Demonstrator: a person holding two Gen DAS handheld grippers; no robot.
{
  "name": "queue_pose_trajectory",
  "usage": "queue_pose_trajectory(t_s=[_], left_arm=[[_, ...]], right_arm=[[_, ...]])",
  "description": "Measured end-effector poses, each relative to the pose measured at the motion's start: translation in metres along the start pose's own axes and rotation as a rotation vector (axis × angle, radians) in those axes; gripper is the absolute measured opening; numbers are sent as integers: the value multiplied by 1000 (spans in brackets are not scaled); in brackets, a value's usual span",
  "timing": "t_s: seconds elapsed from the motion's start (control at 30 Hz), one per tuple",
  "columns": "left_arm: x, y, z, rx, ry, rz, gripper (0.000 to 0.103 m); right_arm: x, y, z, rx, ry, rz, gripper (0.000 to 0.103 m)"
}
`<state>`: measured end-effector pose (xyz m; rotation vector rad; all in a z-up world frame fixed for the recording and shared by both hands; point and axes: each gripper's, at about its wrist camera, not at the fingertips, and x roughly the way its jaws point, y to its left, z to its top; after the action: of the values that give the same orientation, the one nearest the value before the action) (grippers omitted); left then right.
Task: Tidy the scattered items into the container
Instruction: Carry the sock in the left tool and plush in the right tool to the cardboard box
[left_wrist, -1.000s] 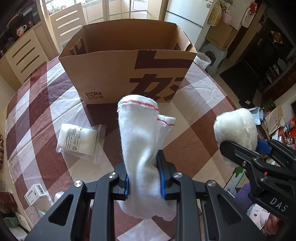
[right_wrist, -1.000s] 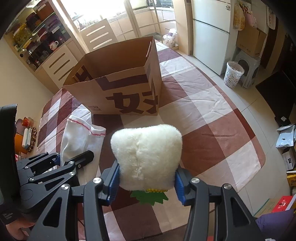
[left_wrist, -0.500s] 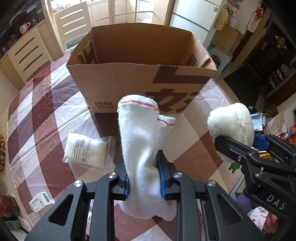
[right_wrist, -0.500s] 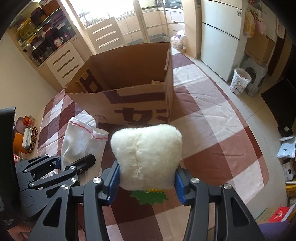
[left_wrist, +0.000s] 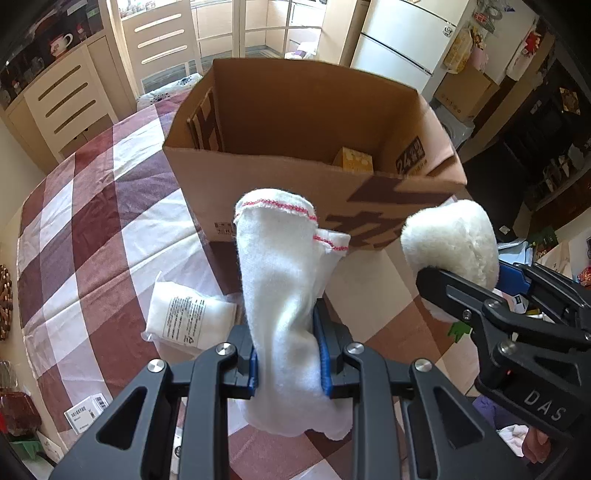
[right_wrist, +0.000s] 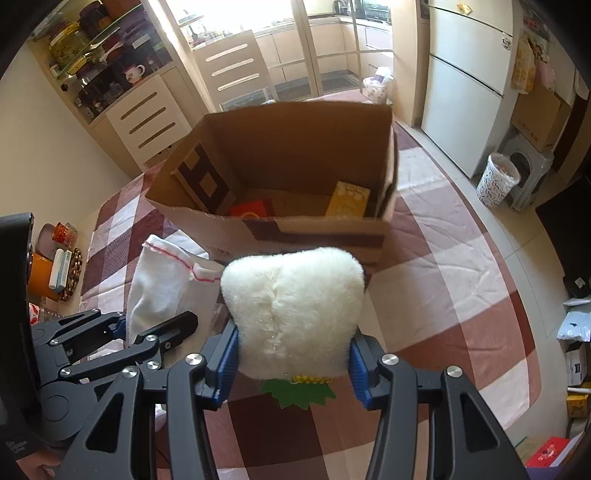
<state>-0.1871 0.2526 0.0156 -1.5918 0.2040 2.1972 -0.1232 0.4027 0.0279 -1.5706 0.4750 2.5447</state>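
Lower centre in its own view, the left gripper (left_wrist: 289, 354) pinches a cloth (left_wrist: 280, 295); the right gripper (right_wrist: 293, 363) clamps a plush (right_wrist: 293, 314). Both should clear the near rim of the box (left_wrist: 258, 177), upper centre, before the jaws part.

the near wall of the cardboard box (left_wrist: 280, 184) is hiding most of the box floor in the left wrist view, leaving only a corner of the yellow packet (left_wrist: 352, 160) showing. the white cloth (left_wrist: 284, 295) is covering part of the clear pouch (left_wrist: 184, 319). print on the small label box (left_wrist: 86, 408) is reading too small. the plush toy (right_wrist: 293, 314) is hiding the near box wall's lettering in the right wrist view.
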Motion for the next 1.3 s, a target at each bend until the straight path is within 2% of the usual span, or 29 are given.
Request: queue_pose_trajectory(t_s=[0.33, 0.6, 0.77, 0.9, 1.0, 1.3], left_arm=[[-28, 1, 40, 11, -72, -54, 25], [-47, 1, 87, 17, -139, -95, 25], [-43, 1, 127, 24, -163, -94, 25], [-24, 6, 159, 15, -135, -110, 25], [-1, 11, 173, 2, -90, -120, 25], [52, 26, 157, -5, 9, -87, 25]], right_arm=[[-21, 7, 34, -20, -64, 21, 51], [-35, 6, 71, -20, -144, 13, 51], [-31, 1, 101, -24, -186, -14, 51], [-17, -4, 126, -9, -197, -36, 51], [3, -11, 140, 15, -173, -39, 51], [49, -17, 148, 54, -87, -10, 51]])
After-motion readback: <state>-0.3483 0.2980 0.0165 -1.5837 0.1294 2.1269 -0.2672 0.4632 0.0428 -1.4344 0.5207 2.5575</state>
